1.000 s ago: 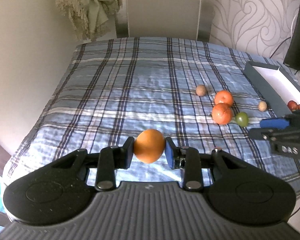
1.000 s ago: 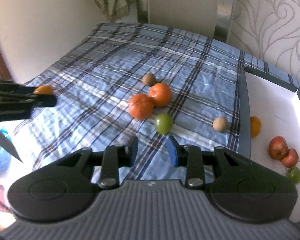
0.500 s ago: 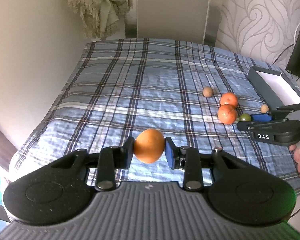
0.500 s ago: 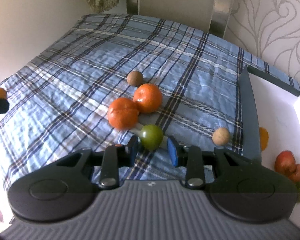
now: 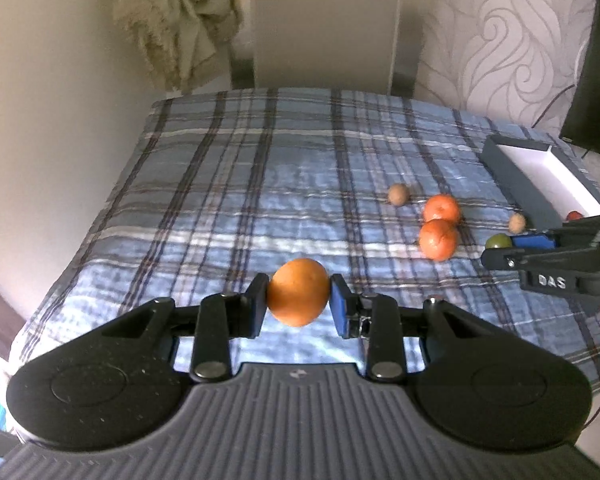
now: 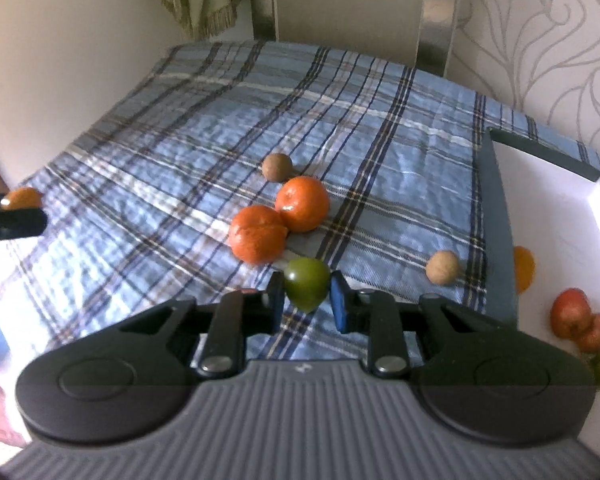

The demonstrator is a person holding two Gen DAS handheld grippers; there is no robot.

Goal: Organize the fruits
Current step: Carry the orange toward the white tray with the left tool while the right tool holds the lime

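2 round fruits gripped, orange (image 5: 298, 297), green fruit (image 6: 306, 288)

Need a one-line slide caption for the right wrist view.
Right gripper shut on a green fruit beside two oranges on the plaid cloth.

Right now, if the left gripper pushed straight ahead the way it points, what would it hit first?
Likely only the plaid cloth: the left gripper, holding its orange, aims at bare fabric; loose fruit lies off right.

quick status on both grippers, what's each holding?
Left gripper: shut on the orange.
Right gripper: jaws just closed on the green fruit, pads against it.
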